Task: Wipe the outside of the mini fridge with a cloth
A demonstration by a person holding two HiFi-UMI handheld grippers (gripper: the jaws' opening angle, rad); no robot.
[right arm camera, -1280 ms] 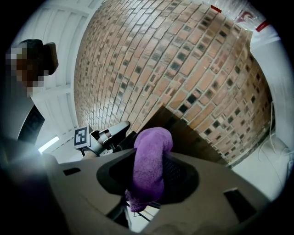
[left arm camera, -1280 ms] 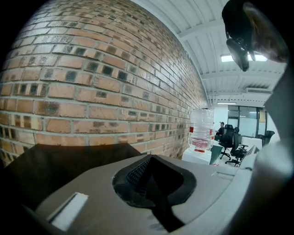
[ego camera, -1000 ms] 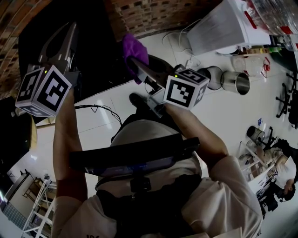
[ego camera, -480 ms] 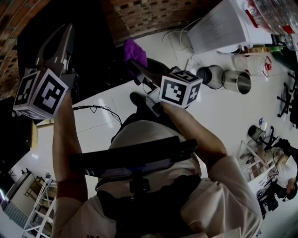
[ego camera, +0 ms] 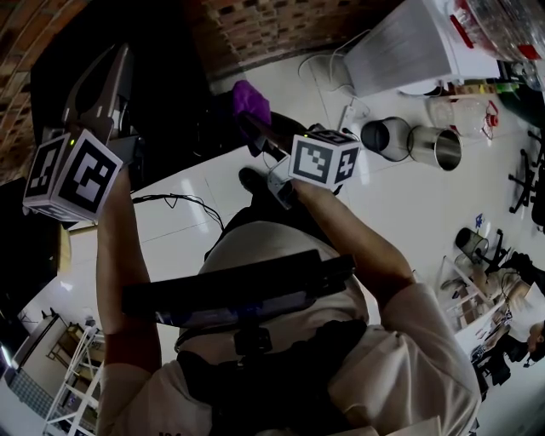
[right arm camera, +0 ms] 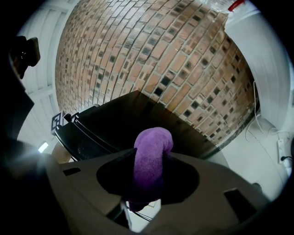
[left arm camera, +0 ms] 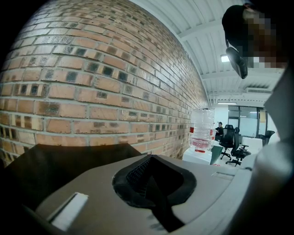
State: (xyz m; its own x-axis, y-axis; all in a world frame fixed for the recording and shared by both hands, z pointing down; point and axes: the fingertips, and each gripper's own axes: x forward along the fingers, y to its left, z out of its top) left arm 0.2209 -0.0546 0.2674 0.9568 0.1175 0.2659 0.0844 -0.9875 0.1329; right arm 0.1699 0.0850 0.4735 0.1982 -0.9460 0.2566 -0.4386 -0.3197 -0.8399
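Note:
The black mini fridge (ego camera: 174,94) stands against the brick wall, ahead of me. My right gripper (ego camera: 252,122) is shut on a purple cloth (ego camera: 251,99), and the cloth's bunched end sticks out past the jaws next to the fridge's right side. The right gripper view shows the cloth (right arm camera: 150,153) pinched between the jaws, with the fridge (right arm camera: 138,119) just beyond; contact cannot be told. My left gripper (ego camera: 120,55) is raised at the fridge's left, jaws shut with nothing between them. In the left gripper view the fridge's dark top (left arm camera: 55,163) lies below the left gripper (left arm camera: 148,160).
A white water dispenser (ego camera: 409,47) stands to the right of the fridge. Two metal cups (ego camera: 382,136) (ego camera: 435,149) sit on the white floor nearby. A black cable (ego camera: 183,200) runs across the floor. The brick wall (ego camera: 281,25) is close behind the fridge.
My right gripper has shifted slightly left and away from me with the cloth. The left gripper has hardly moved.

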